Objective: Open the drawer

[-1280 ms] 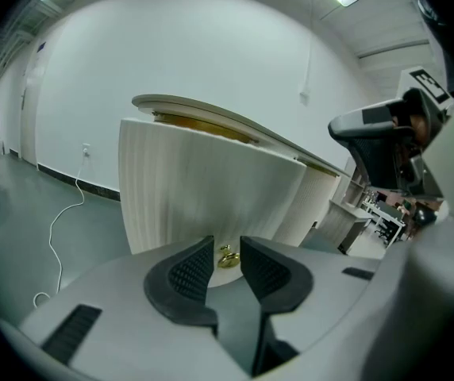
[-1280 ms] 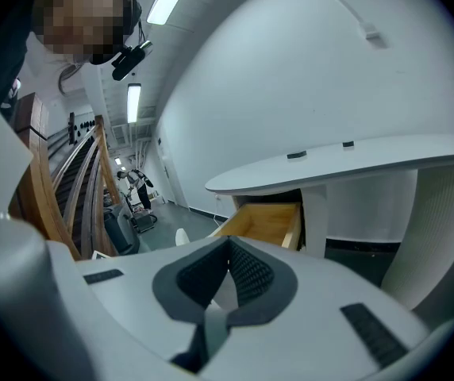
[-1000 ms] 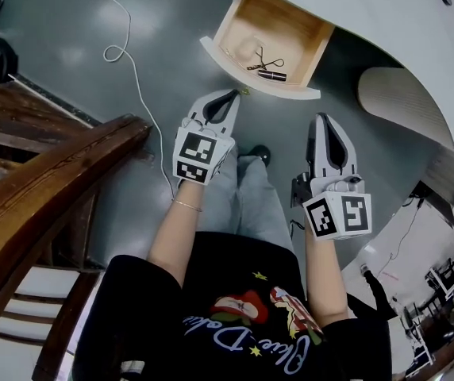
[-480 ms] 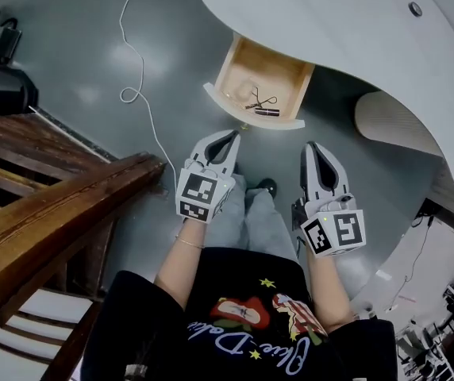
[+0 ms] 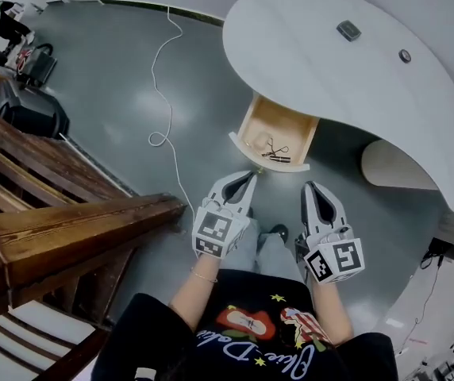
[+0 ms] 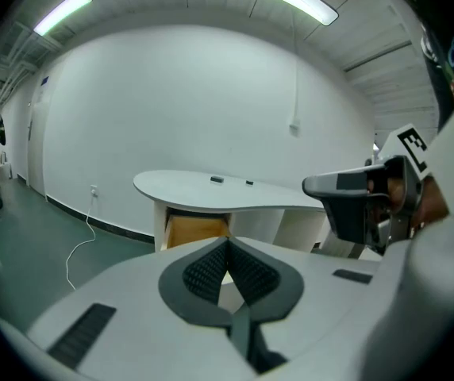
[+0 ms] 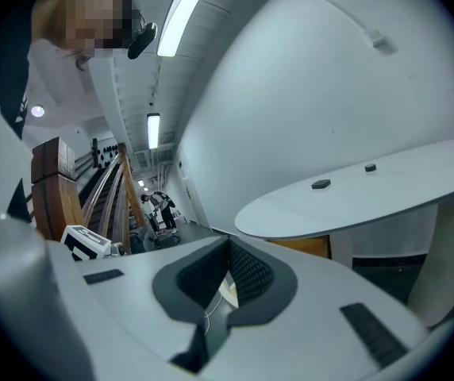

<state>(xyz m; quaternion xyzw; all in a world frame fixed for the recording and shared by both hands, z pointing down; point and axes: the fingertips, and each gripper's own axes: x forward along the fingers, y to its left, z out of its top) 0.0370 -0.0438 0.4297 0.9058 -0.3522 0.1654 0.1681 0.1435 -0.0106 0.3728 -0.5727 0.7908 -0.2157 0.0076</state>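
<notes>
Drawer (image 5: 278,137) of pale wood, a shallow box, stands pulled out from under a curved white desk (image 5: 330,70). Small dark items lie inside, too small to name. Desk top is smooth with a rounded edge. Floor (image 5: 116,94) is grey and glossy, with a white cable (image 5: 166,86) snaking across it. Dark wooden railing (image 5: 76,228) runs along the left. Left gripper (image 5: 249,178) and right gripper (image 5: 313,189) are both closed with nothing between their ribbed pads, and both are clear of the drawer front.

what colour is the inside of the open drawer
Pale light-brown wood inside the open drawer under the white desk; best seen in the head view.
</notes>
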